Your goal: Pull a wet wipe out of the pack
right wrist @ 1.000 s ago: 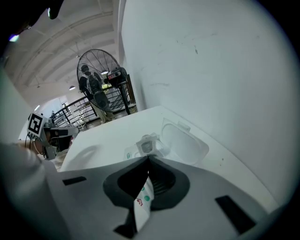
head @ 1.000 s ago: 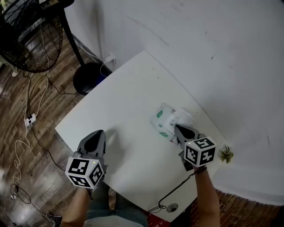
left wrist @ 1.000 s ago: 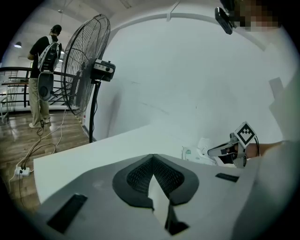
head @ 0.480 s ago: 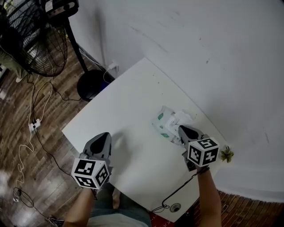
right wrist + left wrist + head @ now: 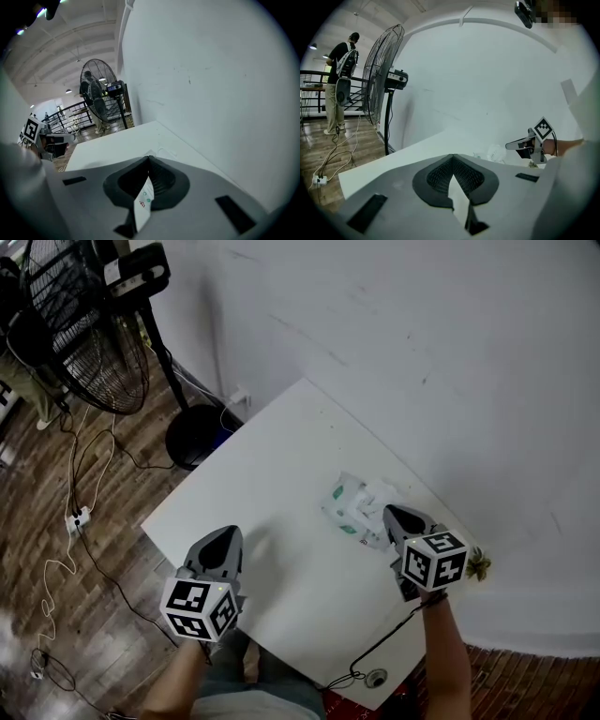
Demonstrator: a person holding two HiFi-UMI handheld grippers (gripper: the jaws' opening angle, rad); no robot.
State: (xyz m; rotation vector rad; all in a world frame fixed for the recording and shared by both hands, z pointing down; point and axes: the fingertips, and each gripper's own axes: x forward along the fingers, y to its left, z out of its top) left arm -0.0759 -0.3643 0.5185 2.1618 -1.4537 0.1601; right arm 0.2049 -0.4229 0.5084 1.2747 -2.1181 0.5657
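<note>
A: A white table (image 5: 272,474) stands against a white wall (image 5: 422,334) on a dark wooden floor (image 5: 56,493). A tall fan (image 5: 80,324) fills the upper left of the head view, and a power strip (image 5: 75,519) lies on the boards below it.

B: Where is the pack?

A: The pack (image 5: 349,502) lies flat right of the frame's centre, near the table's wall-side edge. It is white with green print. A crumpled wipe (image 5: 380,491) sticks up from its top.

B: And the 2 grippers?

A: The right gripper (image 5: 392,514) sits at the pack's lower right end, tips pointing at it. Its own view shows the jaws closed, tips meeting. A white strip with green dots shows in the slit behind the tips. Whether that strip is pinched or only seen through the slit cannot be told.

B: The other 1?

A: The left gripper (image 5: 228,535) is at the lower left, well apart from the pack, over bare table. Its jaws are closed too, with only white tabletop showing in the slit.

B: Anything else?

A: A black cable (image 5: 375,643) runs off the table's near edge at the bottom. In the left gripper view, a person (image 5: 340,79) stands far off at the left.
</note>
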